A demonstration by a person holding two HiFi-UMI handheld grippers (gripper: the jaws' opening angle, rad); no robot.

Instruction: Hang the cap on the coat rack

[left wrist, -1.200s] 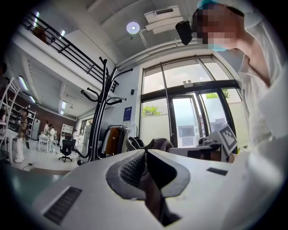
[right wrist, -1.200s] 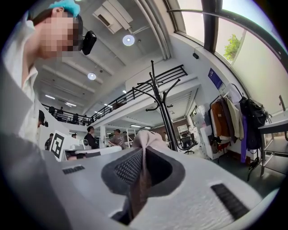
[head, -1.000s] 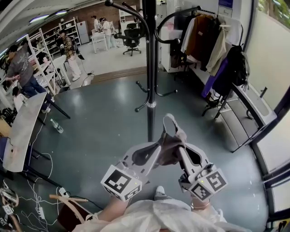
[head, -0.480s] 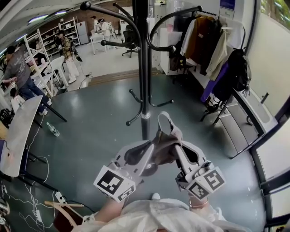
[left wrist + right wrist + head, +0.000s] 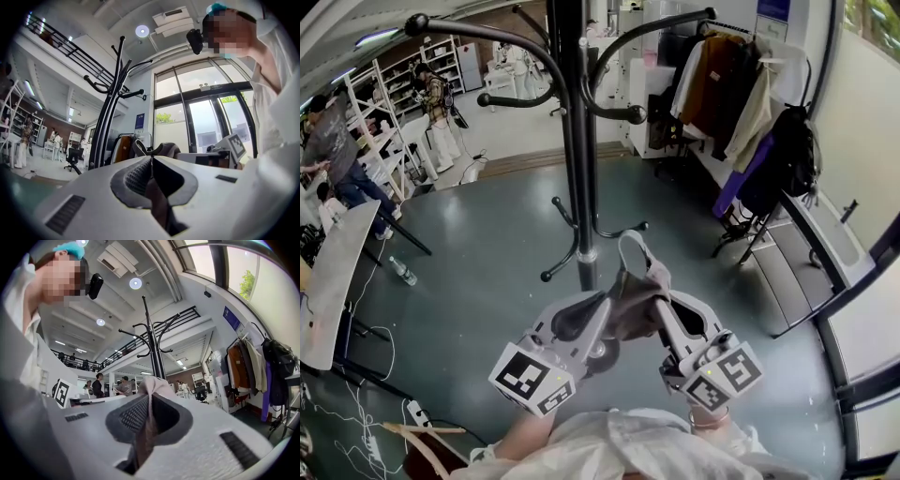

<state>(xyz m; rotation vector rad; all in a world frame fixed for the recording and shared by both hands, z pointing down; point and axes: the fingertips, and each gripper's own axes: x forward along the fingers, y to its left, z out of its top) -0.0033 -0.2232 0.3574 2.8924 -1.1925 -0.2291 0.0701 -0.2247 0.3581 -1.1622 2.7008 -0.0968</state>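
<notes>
Now looming larger and further left in the head view than a second ago: tall black metal coat rack [image 5: 572, 141], with curved hooks [image 5: 628, 114] spread overhead. Suggests a closer stance to the pole [image 5: 583, 220], approach nearly finished, hanging not yet begun. Just right of the pole: white hand-held left gripper [image 5: 602, 309], clamped tight on a fold of the taupe fabric cap [image 5: 636, 292]. Held up between both tools, near the pole yet apart from every hook, with its strap loop [image 5: 630, 246] standing upward. Further right: white hand-held right gripper [image 5: 664, 305], likewise pinched shut on the cap's cloth. Likely next: a lift toward one hook. For writing, only black-and-white square markers [image 5: 528, 377] on the gripper cubes; blue wall sign [image 5: 766, 11] at far right too small to read
</notes>
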